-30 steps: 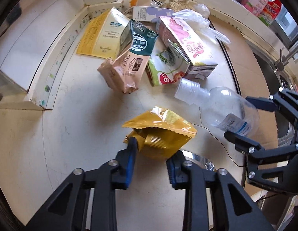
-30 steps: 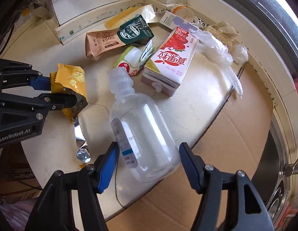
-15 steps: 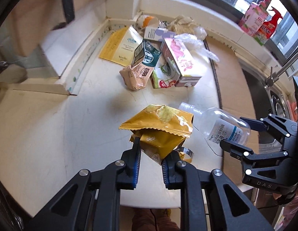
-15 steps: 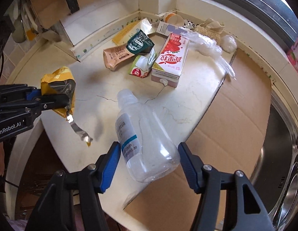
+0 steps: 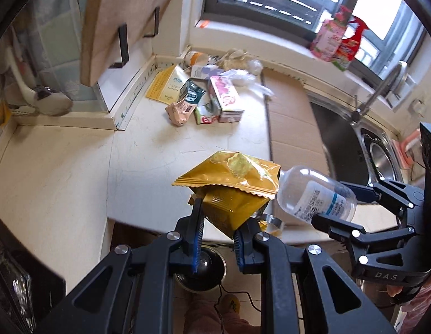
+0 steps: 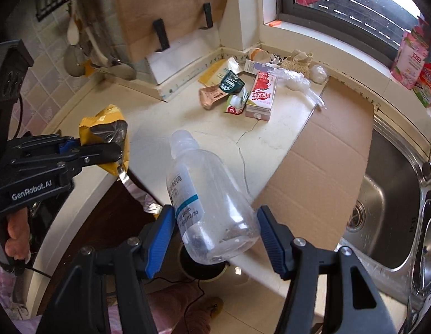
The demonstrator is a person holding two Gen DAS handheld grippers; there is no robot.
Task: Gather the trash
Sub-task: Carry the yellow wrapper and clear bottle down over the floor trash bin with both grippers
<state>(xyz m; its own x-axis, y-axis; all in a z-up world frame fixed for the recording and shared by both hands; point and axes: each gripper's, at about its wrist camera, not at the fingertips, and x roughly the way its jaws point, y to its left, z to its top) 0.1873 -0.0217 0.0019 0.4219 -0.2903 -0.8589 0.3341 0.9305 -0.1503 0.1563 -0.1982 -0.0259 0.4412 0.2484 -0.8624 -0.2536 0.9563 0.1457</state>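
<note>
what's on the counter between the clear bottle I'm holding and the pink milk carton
Bare cracked countertop lies between the bottle and the milk carton, clearest in the right wrist view.

One yellow snack bag [image 5: 229, 186], one clear bottle [image 6: 209, 208], one pink carton [image 6: 261, 94] and two grippers show.

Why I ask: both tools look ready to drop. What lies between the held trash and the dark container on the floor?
Nothing visible. The left tool's yellow wrapper and the right tool's clear bottle hang beyond the counter, above the dark container.

Bare countertop [image 5: 148, 150] before trash pile [image 5: 204, 97]
</note>
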